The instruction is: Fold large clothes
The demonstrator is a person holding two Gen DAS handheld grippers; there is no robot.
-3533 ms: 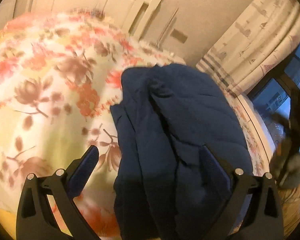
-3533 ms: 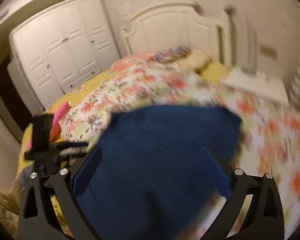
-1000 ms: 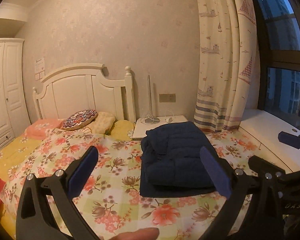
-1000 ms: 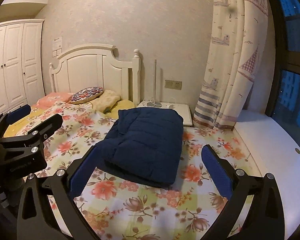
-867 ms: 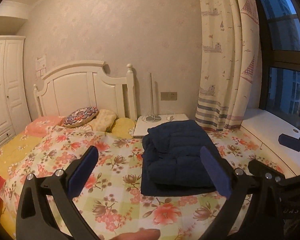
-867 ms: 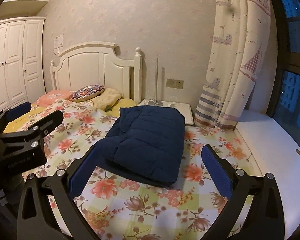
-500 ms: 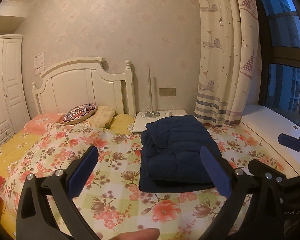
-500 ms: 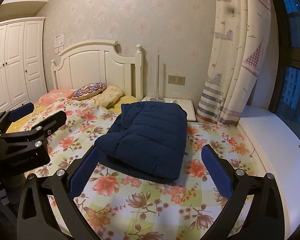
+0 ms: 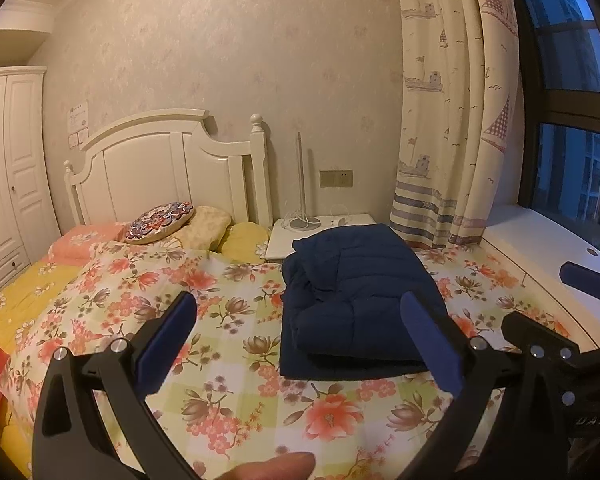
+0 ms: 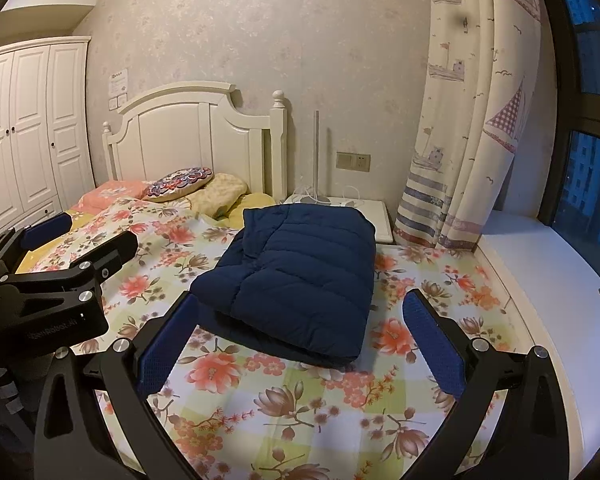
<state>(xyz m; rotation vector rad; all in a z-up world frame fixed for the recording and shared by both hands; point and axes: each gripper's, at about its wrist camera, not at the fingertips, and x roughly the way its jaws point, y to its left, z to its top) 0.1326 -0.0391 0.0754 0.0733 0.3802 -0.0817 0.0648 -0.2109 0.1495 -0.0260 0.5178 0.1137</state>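
Two grippers, both held back off the bed, nothing clamped. Left gripper (image 9: 298, 338) spread wide, empty; same for right gripper (image 10: 300, 338), pads apart with only quilt showing between them. Judging by that standoff: release done, hands parked clear so no fabric gets dragged.

Navy quilted jacket (image 10: 296, 272) lying as a compact rectangular bundle on the floral bedspread (image 10: 284, 400), at 12 o'clock from the right gripper, slightly toward 1 o'clock from the left. Top layer doubled over a flatter bottom layer peeking out along the near edge (image 9: 340, 372). Likely placed on the bed's open flat area for support. Left side of the bundle looks lumpier, with a bunched fold (image 9: 304, 276) at about 11 o'clock of the stack; puffy fill probably springing it open.

Far end of the jacket near the white nightstand (image 9: 284, 236), beside the sailboat curtain (image 9: 452, 120); touching or not, cannot tell. Pillows (image 9: 160, 222) well apart at 10 o'clock by the headboard (image 9: 168, 168).

Judgement: fold essentially finished. Remaining option: flattening that left-side bulge.
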